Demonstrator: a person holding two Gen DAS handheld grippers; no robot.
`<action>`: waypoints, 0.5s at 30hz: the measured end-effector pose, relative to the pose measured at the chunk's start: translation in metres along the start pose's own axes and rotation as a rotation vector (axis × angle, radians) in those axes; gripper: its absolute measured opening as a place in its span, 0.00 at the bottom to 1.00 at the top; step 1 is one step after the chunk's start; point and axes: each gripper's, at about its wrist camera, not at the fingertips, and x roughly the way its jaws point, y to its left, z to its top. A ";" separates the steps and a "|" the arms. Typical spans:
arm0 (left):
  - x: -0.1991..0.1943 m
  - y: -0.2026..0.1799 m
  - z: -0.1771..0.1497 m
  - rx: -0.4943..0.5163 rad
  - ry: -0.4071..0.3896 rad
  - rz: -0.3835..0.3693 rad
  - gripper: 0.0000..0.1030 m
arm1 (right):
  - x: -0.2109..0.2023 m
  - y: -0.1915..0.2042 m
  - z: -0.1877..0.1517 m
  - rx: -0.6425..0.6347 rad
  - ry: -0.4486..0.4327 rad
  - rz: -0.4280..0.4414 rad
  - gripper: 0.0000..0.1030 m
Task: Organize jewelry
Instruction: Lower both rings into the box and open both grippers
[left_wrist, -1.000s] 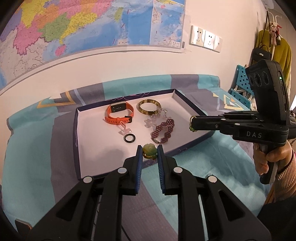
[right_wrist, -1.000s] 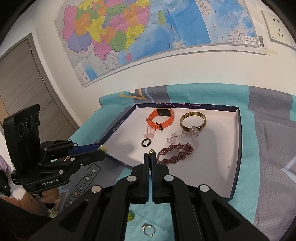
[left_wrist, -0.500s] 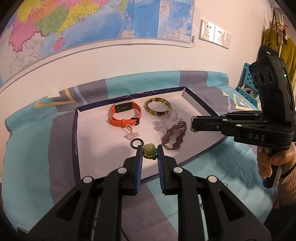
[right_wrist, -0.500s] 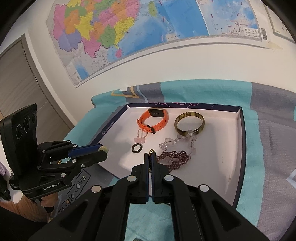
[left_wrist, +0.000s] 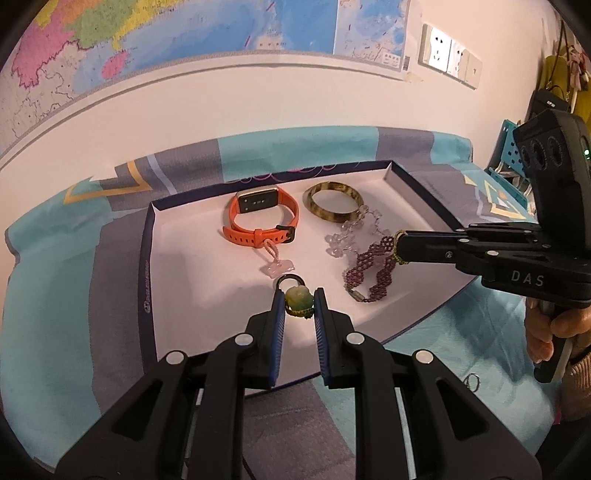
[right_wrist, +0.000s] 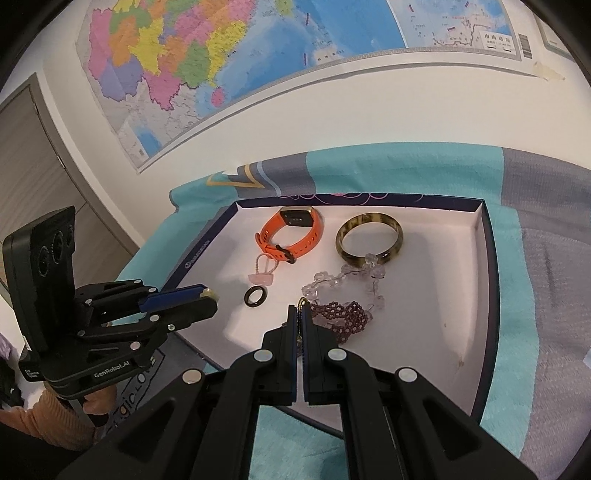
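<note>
My left gripper (left_wrist: 299, 301) is shut on a green stone pendant (left_wrist: 298, 298) and holds it over the front of the white tray (left_wrist: 192, 258), just before the black ring (left_wrist: 290, 278). My right gripper (right_wrist: 300, 314) is shut on a thin gold-coloured cord (right_wrist: 303, 302), over the purple beaded bracelet (right_wrist: 341, 314). It also shows in the left wrist view (left_wrist: 397, 245). In the tray lie an orange watch (left_wrist: 260, 216), a brown bangle (left_wrist: 334, 201), a clear bead bracelet (left_wrist: 351, 230) and a pink charm (left_wrist: 277, 266).
The tray sits on a teal and grey cloth (left_wrist: 55, 295) against a wall with a map (left_wrist: 184, 29). A small metal ring (left_wrist: 472, 378) lies on the cloth, right of the tray's front corner. A door (right_wrist: 33, 166) stands at the left.
Both grippers have moved forward over the tray. The pendant now hangs near the black ring and the right gripper's tip is above the purple bracelet.
</note>
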 end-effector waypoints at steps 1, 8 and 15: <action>0.002 0.000 0.000 -0.001 0.004 0.000 0.16 | 0.001 0.000 0.000 0.000 0.002 -0.001 0.01; 0.009 0.003 0.003 -0.010 0.020 -0.006 0.16 | 0.007 -0.001 0.006 0.004 0.000 -0.011 0.01; 0.019 0.004 0.007 -0.014 0.044 -0.006 0.16 | 0.015 -0.003 0.013 0.010 0.008 -0.025 0.01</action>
